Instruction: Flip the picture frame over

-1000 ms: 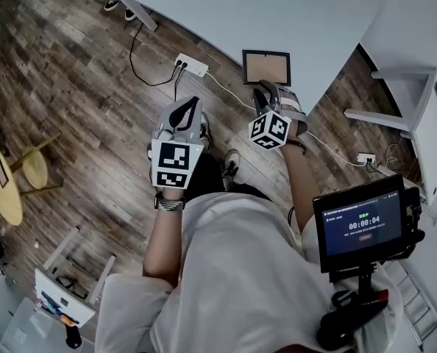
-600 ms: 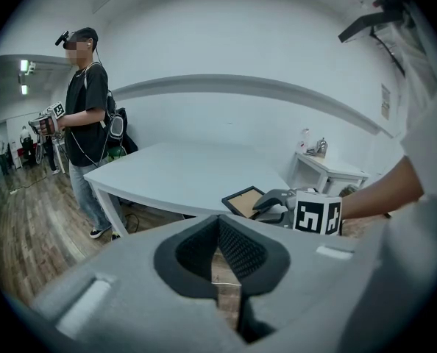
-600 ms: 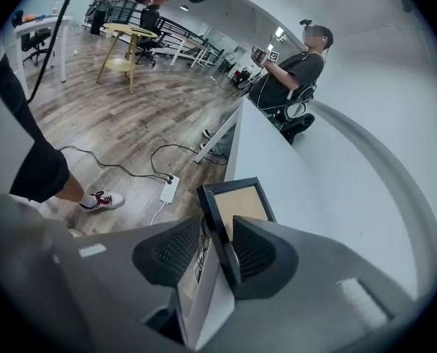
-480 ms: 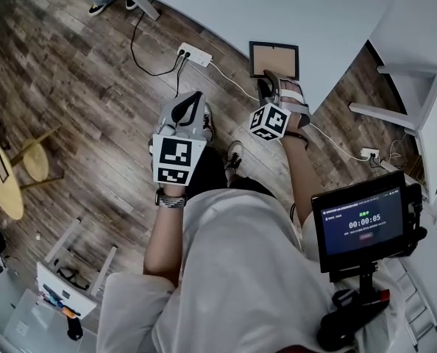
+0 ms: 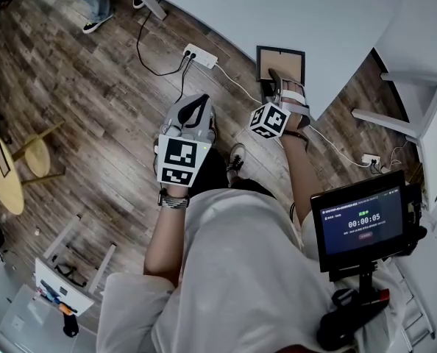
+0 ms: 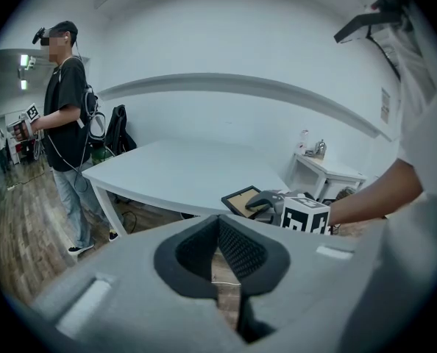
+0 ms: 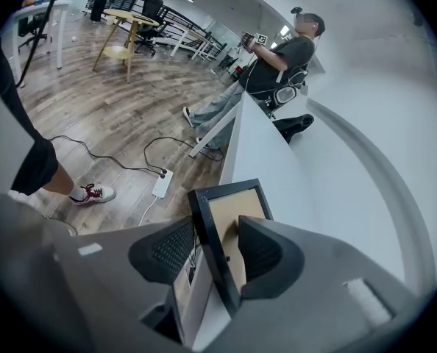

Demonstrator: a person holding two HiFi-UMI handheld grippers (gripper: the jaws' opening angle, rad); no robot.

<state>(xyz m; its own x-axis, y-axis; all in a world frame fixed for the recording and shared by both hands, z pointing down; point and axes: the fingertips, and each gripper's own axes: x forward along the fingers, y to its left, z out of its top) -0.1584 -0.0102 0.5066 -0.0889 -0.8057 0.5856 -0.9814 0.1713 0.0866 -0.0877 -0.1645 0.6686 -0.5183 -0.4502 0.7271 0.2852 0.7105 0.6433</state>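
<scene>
Head view: the wood-plank floor [image 5: 71,109] fills most of the room, and a long white table [image 5: 277,13] runs across the top. The person's white shirt [image 5: 233,271] takes up the bottom, with a small monitor [image 5: 362,223] on the chest rig to the right. A second person [image 6: 68,123] stands at the far end of the table. A round yellow stool [image 5: 5,175] sits well off to the left, and a white power strip [image 5: 202,56] lies on the floor just below the table's edge.

The picture frame [image 5: 280,59] rests at the table's near edge, black border around a brown panel facing up. I cannot tell whether it lies flat or tipped.

The right gripper [image 5: 275,79] reaches over the frame's near side. Its jaws have just been opening and now stand apart, with the frame's black edge between them. The left pad [image 7: 176,250] is clear of it.

The left gripper [image 5: 193,109] hangs over the floor beside the right one, jaws together with nothing between them.
</scene>
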